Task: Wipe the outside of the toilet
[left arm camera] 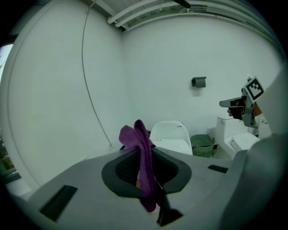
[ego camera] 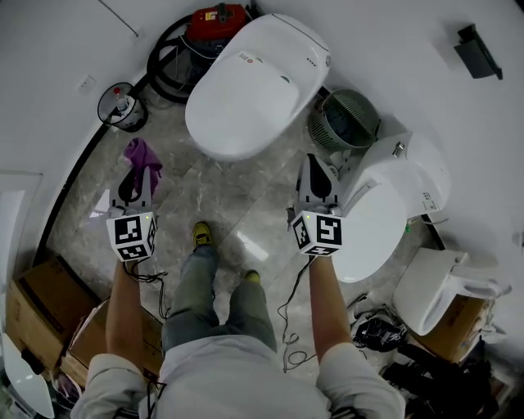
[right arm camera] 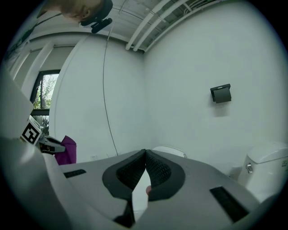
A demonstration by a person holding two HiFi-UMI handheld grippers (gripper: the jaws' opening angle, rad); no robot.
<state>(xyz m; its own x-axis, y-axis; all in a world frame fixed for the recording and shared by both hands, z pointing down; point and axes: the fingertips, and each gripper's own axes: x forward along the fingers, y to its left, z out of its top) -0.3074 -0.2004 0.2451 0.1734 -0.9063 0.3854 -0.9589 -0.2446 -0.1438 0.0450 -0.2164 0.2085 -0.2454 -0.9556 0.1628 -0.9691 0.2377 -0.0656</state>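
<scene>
A white toilet (ego camera: 254,82) with its lid down stands ahead of me; it shows beyond the jaws in the left gripper view as the toilet (left arm camera: 170,134) and as the toilet (right arm camera: 168,152) in the right gripper view. My left gripper (ego camera: 137,176) (left arm camera: 144,155) is shut on a purple cloth (ego camera: 141,155) (left arm camera: 140,148), which sticks up past the jaws and hangs below them. My right gripper (ego camera: 315,164) (right arm camera: 145,152) is shut with nothing in it, held in the air to the toilet's right. Both grippers are apart from the toilet.
A second white toilet (ego camera: 385,213) stands under my right hand, a third (ego camera: 442,286) behind it. A green basket (ego camera: 344,119), a red vacuum (ego camera: 214,24) with hose, a small bin (ego camera: 123,106) and cardboard boxes (ego camera: 41,303) ring the floor. A black box (ego camera: 477,51) hangs on the wall.
</scene>
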